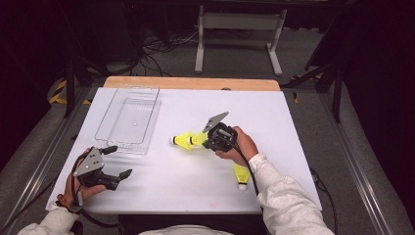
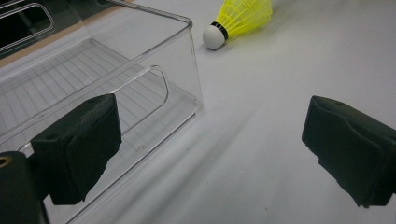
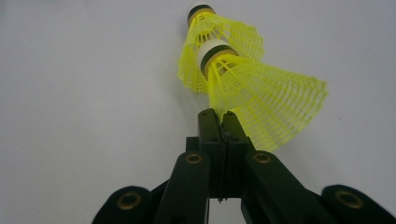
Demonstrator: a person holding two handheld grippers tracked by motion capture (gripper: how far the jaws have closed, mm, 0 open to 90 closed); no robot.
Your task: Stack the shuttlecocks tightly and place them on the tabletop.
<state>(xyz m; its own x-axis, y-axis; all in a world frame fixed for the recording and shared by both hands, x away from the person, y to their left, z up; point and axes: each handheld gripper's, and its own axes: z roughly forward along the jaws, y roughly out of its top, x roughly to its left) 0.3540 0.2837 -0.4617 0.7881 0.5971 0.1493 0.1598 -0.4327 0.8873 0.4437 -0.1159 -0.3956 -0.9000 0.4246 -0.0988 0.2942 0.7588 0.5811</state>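
Shuttlecock (image 3: 261,100) pinched by its skirt edge in the right hand-held gripper (image 3: 219,122), jaws clenched on it, just over the tabletop (image 1: 195,186) near the middle and touching a second shuttlecock (image 3: 219,37) lying there. Third shuttlecock (image 1: 241,176) nearer the front edge, by the right sleeve. Left hand-held gripper (image 2: 210,140) released, jaws wide apart, just beside the clear bin (image 2: 116,70) at the left.
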